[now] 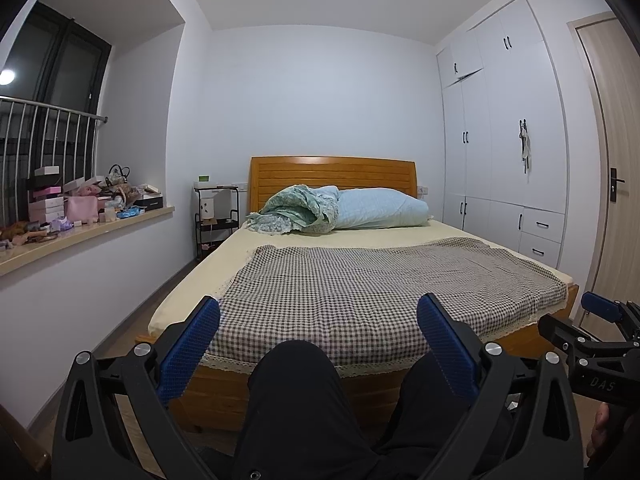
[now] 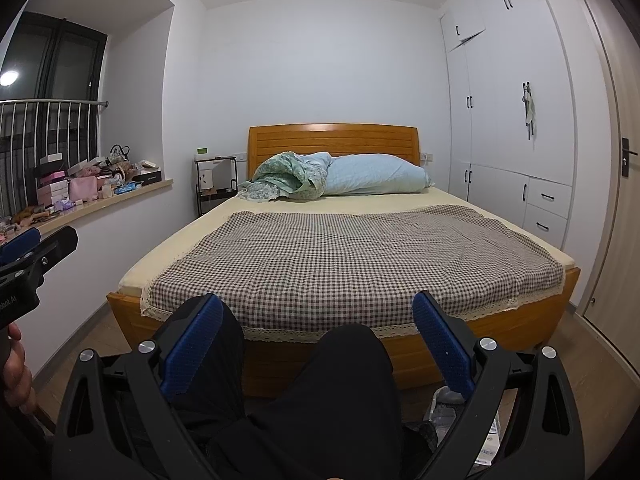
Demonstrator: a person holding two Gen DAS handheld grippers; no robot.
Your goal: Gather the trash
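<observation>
Clear plastic trash (image 2: 448,408) on floor, just under open R gripper (image 2: 318,316)

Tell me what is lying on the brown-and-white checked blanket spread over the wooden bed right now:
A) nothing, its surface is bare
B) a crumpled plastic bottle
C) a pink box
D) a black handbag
A: the brown-and-white checked blanket shows no item on it in either wrist view; the green floral quilt and pale blue pillow sit beyond it by the wooden headboard.
</observation>
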